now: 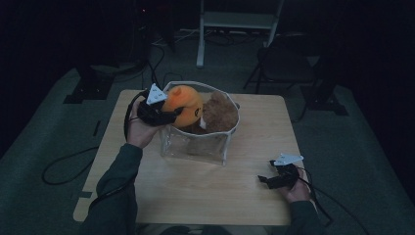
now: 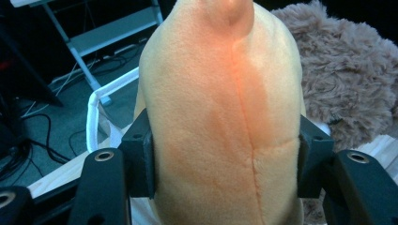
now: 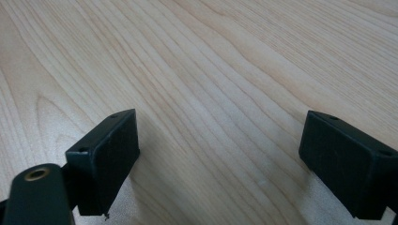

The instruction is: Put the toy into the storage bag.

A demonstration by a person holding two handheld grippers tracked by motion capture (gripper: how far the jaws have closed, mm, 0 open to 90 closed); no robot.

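Left gripper (image 1: 169, 115) was clamped on the orange plush toy (image 1: 183, 105), both pads pressing into its sides. In the left gripper view the two black jaws sat on either side of the orange plush toy (image 2: 220, 117), fabric bulging a bit between them, seam running down the middle. The toy was at the top of the clear plastic bag (image 1: 195, 147), over its left rim, partly inside and partly above the opening; could not tell if it rested on anything below. Bag had a white trim edge (image 2: 94, 117) and stood upright near the far middle of the wooden table (image 1: 210, 191).

Brown furry plush (image 1: 219, 113) sat in the same bag, just right of the orange one and touching it. Same brown fur (image 2: 347, 79) showed behind and right of the orange toy in the left gripper view.

Right gripper (image 1: 266, 180) was low at the near right part of the table, well apart from the bag, held in the person's right hand (image 1: 296, 188). Its jaws stood wide apart with nothing between them; the right gripper view had bare wood grain (image 3: 211, 84) under the gap, pads close above the tabletop.

Left hand (image 1: 139, 129) gripped the left tool from the table's left side, dark sleeve (image 1: 115, 186) coming up from the near edge. Room around was dark, a chair (image 1: 286, 63) and cables on the floor beyond the table.
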